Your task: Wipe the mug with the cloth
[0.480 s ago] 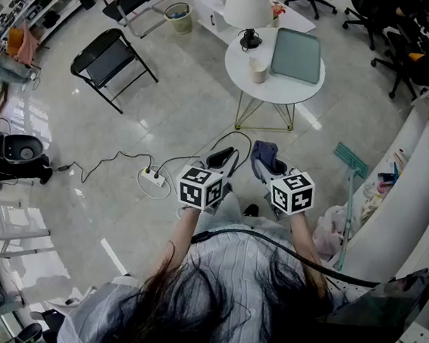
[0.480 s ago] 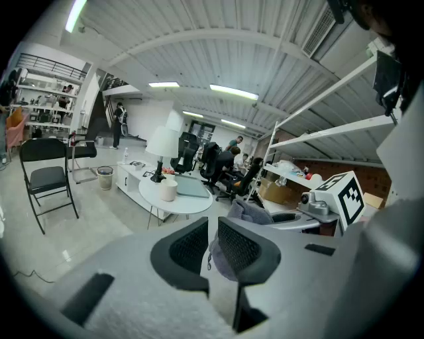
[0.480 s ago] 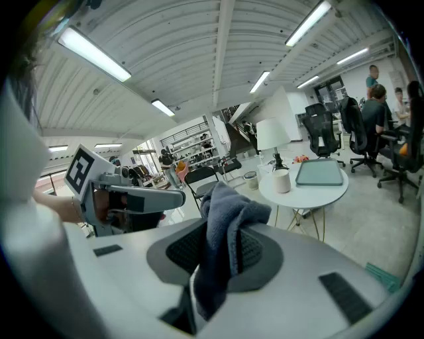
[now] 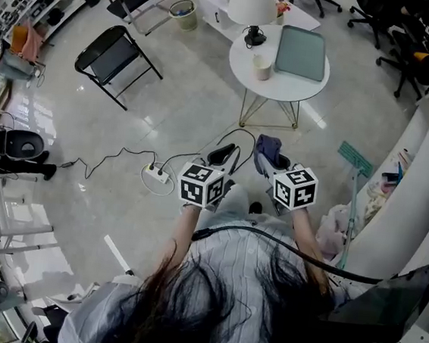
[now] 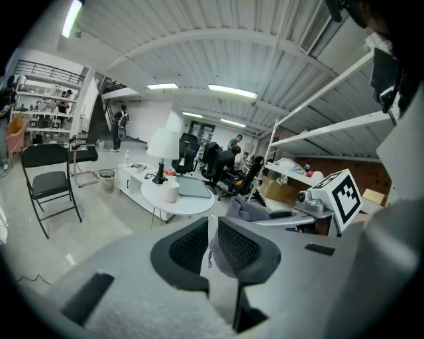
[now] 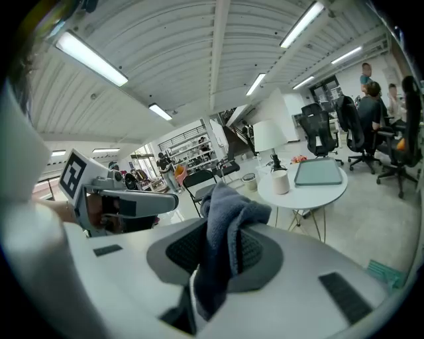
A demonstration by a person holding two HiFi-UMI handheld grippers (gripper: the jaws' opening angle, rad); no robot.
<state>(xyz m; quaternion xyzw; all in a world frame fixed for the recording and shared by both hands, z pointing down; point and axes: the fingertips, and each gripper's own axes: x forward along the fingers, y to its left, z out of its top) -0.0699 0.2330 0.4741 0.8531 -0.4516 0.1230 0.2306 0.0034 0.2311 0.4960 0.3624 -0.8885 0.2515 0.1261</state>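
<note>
Head view first. Little has changed from half a second ago: the round table (image 4: 316,85) at upper centre sits a touch differently in the frame, and both grippers have drifted slightly. The mug (image 4: 262,68) stands on the table's left part, well apart from both tools, so wiping has not begun (my reading is that the person is on the approach). The right gripper (image 4: 270,164) carries the dark cloth (image 4: 268,145), and the left gripper (image 4: 222,157) is beside it. A lamp (image 4: 252,3) and a grey tray (image 4: 302,53) share the tabletop. A power strip (image 4: 155,174) and its cable (image 4: 113,156) lie on the floor at centre left, a possible trip hazard. A black folding chair (image 4: 112,56) stands at upper left.

Left gripper view: the jaws stand close with a narrow gap and nothing between them. The mug (image 5: 171,192) shows small at centre left, next to the lamp (image 5: 162,145).

Right gripper view: the jaws pinch the cloth (image 6: 228,218), which bunches up above them. The mug (image 6: 281,181) stands far off at centre right, with the tray (image 6: 318,173) just beside it.
</note>
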